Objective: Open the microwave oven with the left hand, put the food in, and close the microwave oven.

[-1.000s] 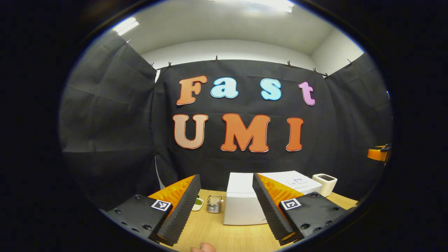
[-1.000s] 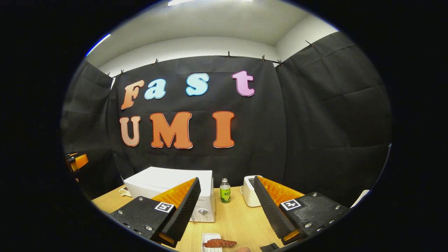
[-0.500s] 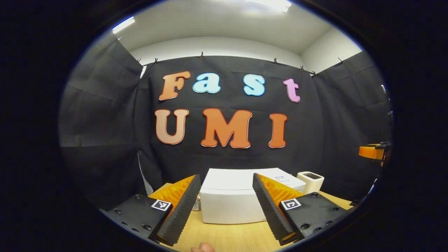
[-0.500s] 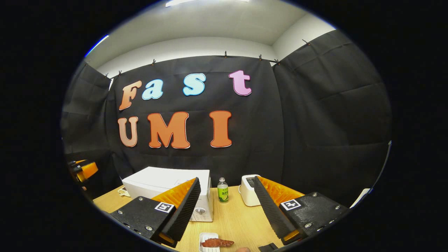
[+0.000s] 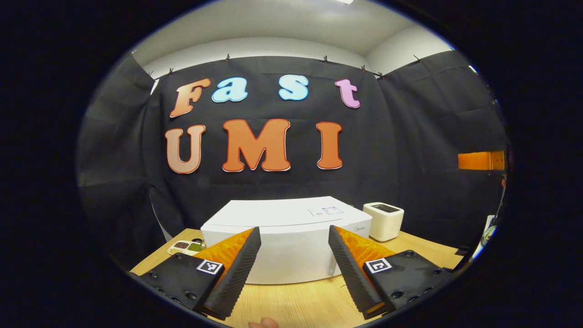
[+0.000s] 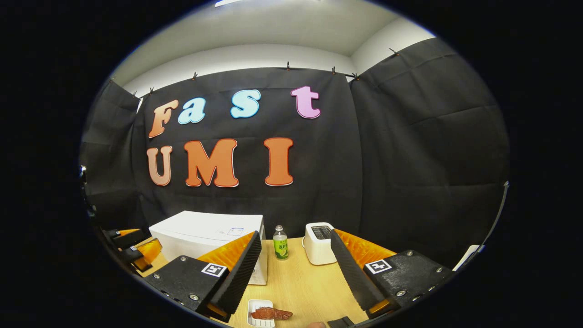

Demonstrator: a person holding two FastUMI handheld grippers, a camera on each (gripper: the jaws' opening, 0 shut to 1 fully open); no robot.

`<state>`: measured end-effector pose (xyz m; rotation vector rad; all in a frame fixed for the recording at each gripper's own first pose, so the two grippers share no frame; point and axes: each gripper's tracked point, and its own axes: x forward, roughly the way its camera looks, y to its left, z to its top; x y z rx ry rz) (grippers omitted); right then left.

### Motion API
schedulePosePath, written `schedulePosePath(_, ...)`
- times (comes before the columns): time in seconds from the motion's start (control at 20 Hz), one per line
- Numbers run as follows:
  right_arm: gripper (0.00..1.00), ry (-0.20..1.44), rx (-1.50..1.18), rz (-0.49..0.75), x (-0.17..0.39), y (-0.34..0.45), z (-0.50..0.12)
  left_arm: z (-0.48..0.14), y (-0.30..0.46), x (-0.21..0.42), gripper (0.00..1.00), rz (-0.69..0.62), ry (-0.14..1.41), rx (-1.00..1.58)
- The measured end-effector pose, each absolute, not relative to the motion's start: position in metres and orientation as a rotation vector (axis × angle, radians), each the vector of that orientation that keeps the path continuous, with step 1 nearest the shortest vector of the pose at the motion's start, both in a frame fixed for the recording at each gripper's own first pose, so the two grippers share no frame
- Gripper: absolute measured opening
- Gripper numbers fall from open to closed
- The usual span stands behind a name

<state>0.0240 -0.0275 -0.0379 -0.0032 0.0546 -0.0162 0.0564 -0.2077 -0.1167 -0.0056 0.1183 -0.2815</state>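
My left gripper (image 5: 294, 269) hangs with its fingers spread wide and nothing between them, squared up to the front of the microwave oven (image 5: 287, 241), which sits on the wooden table (image 5: 296, 305) with its door closed. My right gripper (image 6: 296, 273) is likewise spread and empty, poised over the table near the food (image 6: 271, 313), a reddish-brown strip lying on a small white tray (image 6: 257, 314) at the near edge.

What worries me is the door. The oven is a smooth, glossy white box with rounded corners, and I can't make out a handle or lip from this angle, so the ribbed pads could slide off the face, or a hard tug could drag the whole box across the slick wood. The tray looks light and shallow, so a clumsy pinch might tip the strip off. A green-labelled plastic bottle (image 6: 280, 243) and a white toaster (image 6: 319, 243) stand just beside the oven, within reach of a careless swing.
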Motion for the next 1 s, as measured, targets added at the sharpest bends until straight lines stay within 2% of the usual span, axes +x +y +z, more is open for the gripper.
schedulePosePath(0.05,0.95,0.056,-0.004,-0.021,0.024,-0.031,-0.039,-0.128,-0.221,0.059,0.94,-0.292,0.129,-0.008)
schedulePosePath(0.25,0.95,0.059,-0.008,-0.05,0.026,-0.049,-0.043,-0.167,-0.271,0.067,0.94,-0.351,0.161,-0.025)
schedulePosePath(0.3,0.95,0.057,-0.006,-0.05,0.028,-0.052,-0.045,-0.177,-0.283,0.07,0.98,-0.364,0.175,-0.034)
schedulePosePath(0.35,0.95,0.059,-0.003,-0.053,0.028,-0.055,-0.046,-0.185,-0.291,0.075,0.94,-0.375,0.176,-0.035)
schedulePosePath(0.4,0.95,0.062,0.001,-0.061,0.028,-0.06,-0.049,-0.192,-0.298,0.081,0.94,-0.379,0.171,-0.03)
schedulePosePath(0.45,0.95,0.063,0.003,-0.067,0.03,-0.064,-0.051,-0.2,-0.302,0.088,0.99,-0.374,0.17,-0.021)
schedulePosePath(0.5,0.95,0.066,0.006,-0.079,0.031,-0.071,-0.054,-0.21,-0.305,0.096,0.94,-0.366,0.172,-0.012)
schedulePosePath(0.65,0.95,0.081,0.0,-0.096,0.035,-0.081,-0.064,-0.241,-0.312,0.114,0.94,-0.333,0.197,-0.011)
schedulePosePath(0.7,0.95,0.078,-0.007,-0.094,0.037,-0.083,-0.066,-0.249,-0.314,0.118,0.99,-0.328,0.206,-0.017)
schedulePosePath(0.75,0.95,0.069,-0.014,-0.093,0.039,-0.085,-0.065,-0.256,-0.317,0.123,0.99,-0.321,0.21,-0.031)
schedulePosePath(0.8,0.95,0.068,-0.023,-0.102,0.042,-0.09,-0.068,-0.262,-0.321,0.128,0.94,-0.32,0.222,-0.049)
schedulePosePath(0.85,0.95,0.066,-0.03,-0.112,0.045,-0.094,-0.069,-0.269,-0.326,0.129,0.99,-0.327,0.237,-0.066)
schedulePosePath(0.9,0.95,0.062,-0.036,-0.115,0.045,-0.095,-0.071,-0.271,-0.326,0.132,0.99,-0.319,0.238,-0.078)
schedulePosePath(0.95,0.95,0.063,-0.039,-0.111,0.047,-0.095,-0.073,-0.272,-0.328,0.135,0.96,-0.319,0.231,-0.089)
schedulePosePath(1.0,0.95,0.066,-0.039,-0.104,0.048,-0.094,-0.075,-0.268,-0.329,0.136,0.81,-0.319,0.213,-0.088)
